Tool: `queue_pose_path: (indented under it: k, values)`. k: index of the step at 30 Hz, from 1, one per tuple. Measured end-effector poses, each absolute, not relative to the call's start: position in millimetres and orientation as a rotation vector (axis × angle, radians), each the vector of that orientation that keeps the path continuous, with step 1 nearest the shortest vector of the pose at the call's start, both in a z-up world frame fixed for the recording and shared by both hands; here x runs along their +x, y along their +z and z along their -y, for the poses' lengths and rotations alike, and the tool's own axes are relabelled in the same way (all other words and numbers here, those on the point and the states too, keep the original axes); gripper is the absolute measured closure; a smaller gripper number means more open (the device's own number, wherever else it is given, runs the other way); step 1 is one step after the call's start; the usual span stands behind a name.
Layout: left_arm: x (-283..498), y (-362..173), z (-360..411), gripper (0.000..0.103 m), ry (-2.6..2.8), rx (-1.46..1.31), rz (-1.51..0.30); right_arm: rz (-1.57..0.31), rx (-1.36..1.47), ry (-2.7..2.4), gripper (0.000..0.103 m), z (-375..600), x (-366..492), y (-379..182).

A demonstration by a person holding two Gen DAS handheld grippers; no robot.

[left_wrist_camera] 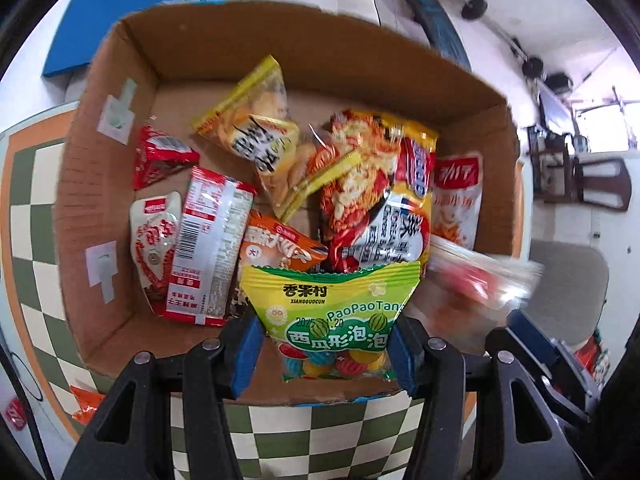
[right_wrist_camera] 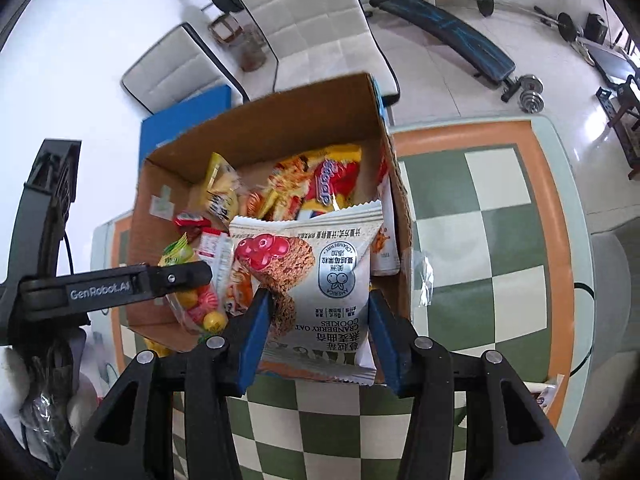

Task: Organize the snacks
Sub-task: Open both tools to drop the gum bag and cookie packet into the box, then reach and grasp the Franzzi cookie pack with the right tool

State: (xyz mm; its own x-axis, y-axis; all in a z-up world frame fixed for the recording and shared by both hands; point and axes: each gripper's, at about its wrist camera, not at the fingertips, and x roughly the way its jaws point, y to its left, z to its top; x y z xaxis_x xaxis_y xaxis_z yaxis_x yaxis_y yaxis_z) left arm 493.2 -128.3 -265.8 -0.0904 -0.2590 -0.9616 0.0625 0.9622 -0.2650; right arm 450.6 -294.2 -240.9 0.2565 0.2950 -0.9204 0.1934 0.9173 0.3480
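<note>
My left gripper [left_wrist_camera: 326, 350] is shut on a green and yellow bubble gum bag [left_wrist_camera: 332, 312], held over the near edge of an open cardboard box [left_wrist_camera: 96, 184]. Several snack packets lie inside, among them a big noodle pack [left_wrist_camera: 376, 192] and a yellow chip bag [left_wrist_camera: 256, 120]. My right gripper [right_wrist_camera: 316, 328] is shut on a white cranberry oat cookie packet [right_wrist_camera: 316, 272], above the same cardboard box [right_wrist_camera: 276, 128]. The left gripper [right_wrist_camera: 176, 280] shows at the left of the right wrist view with the bubble gum bag [right_wrist_camera: 196, 300]. The cookie packet [left_wrist_camera: 480, 280] is a blur at the right of the left wrist view.
The box stands on a green and white checkered table [right_wrist_camera: 480, 240] with an orange border. White chairs [right_wrist_camera: 304, 20] and a blue pad [right_wrist_camera: 184, 120] are behind the box. A weight bench [right_wrist_camera: 448, 28] and dumbbells [right_wrist_camera: 530, 96] lie on the floor beyond. An orange packet [left_wrist_camera: 86, 404] lies on the table.
</note>
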Motion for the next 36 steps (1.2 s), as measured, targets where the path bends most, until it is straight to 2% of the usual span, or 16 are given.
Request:
queue_pose_path:
  k: [2, 3, 4, 6, 7, 9, 10, 15, 17, 21, 25, 28, 36]
  values:
    - [492.5, -269.9, 130.9, 0.049, -0.273, -0.135, -1.651, -1.335, 0.434, 0.064, 0.031, 294.9, 451.6, -244.7]
    - [491.1, -270.1, 131.8, 0.049, -0.272, -0.122, -1.643, -1.347, 0.429, 0.062, 0.027, 295.2, 452.4, -246.7]
    - [489.9, -269.0, 132.1, 0.048, -0.267, -0.108, -1.625, -1.346, 0.429, 0.057, 0.025, 296.0, 451.8, -246.8]
    - [487.8, -265.9, 131.9, 0.035, -0.268, -0.103, -1.595, -1.348, 0.423, 0.053, 0.025, 298.3, 451.4, -247.3]
    - [486.0, -262.6, 131.9, 0.033, -0.271, -0.102, -1.58, -1.351, 0.424, 0.051, 0.024, 299.4, 450.9, -247.6]
    - [484.4, -258.4, 132.8, 0.021, -0.271, -0.091, -1.554, -1.355, 0.42, 0.052, 0.019, 299.8, 449.6, -247.2]
    - [482.9, -253.6, 133.3, 0.019, -0.278, -0.088, -1.542, -1.358, 0.411, 0.049, 0.015, 299.6, 448.5, -247.3]
    - [473.3, -234.4, 131.0, 0.018, -0.278, -0.08, -1.48, -1.337, 0.421, 0.054, 0.012, 301.8, 441.4, -243.1]
    - [466.3, -223.6, 132.2, 0.018, -0.27, -0.061, -1.43, -1.314, 0.411, 0.04, 0.008, 304.7, 435.9, -237.7]
    - [441.2, -200.6, 140.7, 0.018, -0.239, 0.015, -1.303, -1.27, 0.389, 0.007, 0.007, 317.5, 417.3, -223.4]
    - [411.1, -200.5, 156.9, 0.018, -0.254, 0.03, -1.263, -1.282, 0.447, -0.026, 0.006, 346.8, 389.0, -223.1]
    - [384.7, -211.0, 166.9, 0.018, -0.256, 0.022, -1.26, -1.351, 0.442, -0.095, 0.006, 369.8, 366.1, -240.2]
    - [340.8, -264.2, 188.4, 0.018, -0.274, 0.007, -1.412, -1.536, 0.484, -0.267, 0.007, 429.2, 325.4, -330.9]
